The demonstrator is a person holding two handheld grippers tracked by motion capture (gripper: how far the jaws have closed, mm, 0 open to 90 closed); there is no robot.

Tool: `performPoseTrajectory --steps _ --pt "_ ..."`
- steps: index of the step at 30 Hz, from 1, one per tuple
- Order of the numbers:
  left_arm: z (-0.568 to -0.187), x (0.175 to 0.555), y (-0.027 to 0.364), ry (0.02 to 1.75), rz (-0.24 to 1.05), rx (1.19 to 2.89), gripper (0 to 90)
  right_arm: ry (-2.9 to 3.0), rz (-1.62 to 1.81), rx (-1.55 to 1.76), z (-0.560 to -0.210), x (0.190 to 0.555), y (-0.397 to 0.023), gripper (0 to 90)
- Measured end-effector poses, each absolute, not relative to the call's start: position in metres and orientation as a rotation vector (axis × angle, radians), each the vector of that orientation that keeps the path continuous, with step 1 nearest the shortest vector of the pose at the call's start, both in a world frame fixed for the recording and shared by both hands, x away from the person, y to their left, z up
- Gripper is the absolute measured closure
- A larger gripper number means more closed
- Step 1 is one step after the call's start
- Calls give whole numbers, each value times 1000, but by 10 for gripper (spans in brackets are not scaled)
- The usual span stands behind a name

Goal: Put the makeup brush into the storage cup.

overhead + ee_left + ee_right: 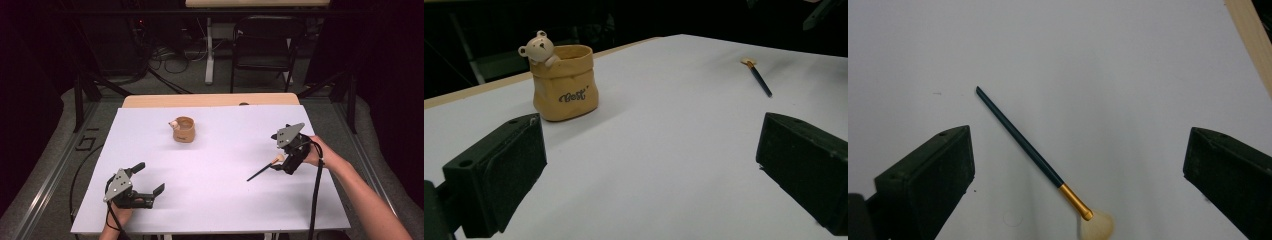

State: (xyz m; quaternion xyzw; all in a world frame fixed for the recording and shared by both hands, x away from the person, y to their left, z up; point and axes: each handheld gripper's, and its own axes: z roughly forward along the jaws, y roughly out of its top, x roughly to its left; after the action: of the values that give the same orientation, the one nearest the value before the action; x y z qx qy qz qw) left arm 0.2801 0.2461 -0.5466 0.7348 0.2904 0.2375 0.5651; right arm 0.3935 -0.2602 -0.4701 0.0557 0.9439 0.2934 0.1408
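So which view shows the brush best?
The right gripper view: the brush lies whole between the open jaws, with dark handle, gold ferrule and pale bristles clear. The high view shows it small beside the right gripper; the left gripper view, distant.

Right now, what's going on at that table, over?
Both grippers open: left gripper idle near the front edge, right gripper hovering over the brush. Brush lies flat on the table, ungrabbed. Bear pot stands apart; nothing in the way.

A lab-like recording space is suggested by dark curtains, loose floor cables (172, 60) and a folding chair (262, 45) beyond the table's (210, 200) far edge.
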Motion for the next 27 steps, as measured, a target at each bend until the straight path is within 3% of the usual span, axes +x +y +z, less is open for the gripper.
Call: performPoseTrajectory --steps 27 --pt "-547 280 246 680 555 1731 0 2862 523 -73 -480 416 -237 9"
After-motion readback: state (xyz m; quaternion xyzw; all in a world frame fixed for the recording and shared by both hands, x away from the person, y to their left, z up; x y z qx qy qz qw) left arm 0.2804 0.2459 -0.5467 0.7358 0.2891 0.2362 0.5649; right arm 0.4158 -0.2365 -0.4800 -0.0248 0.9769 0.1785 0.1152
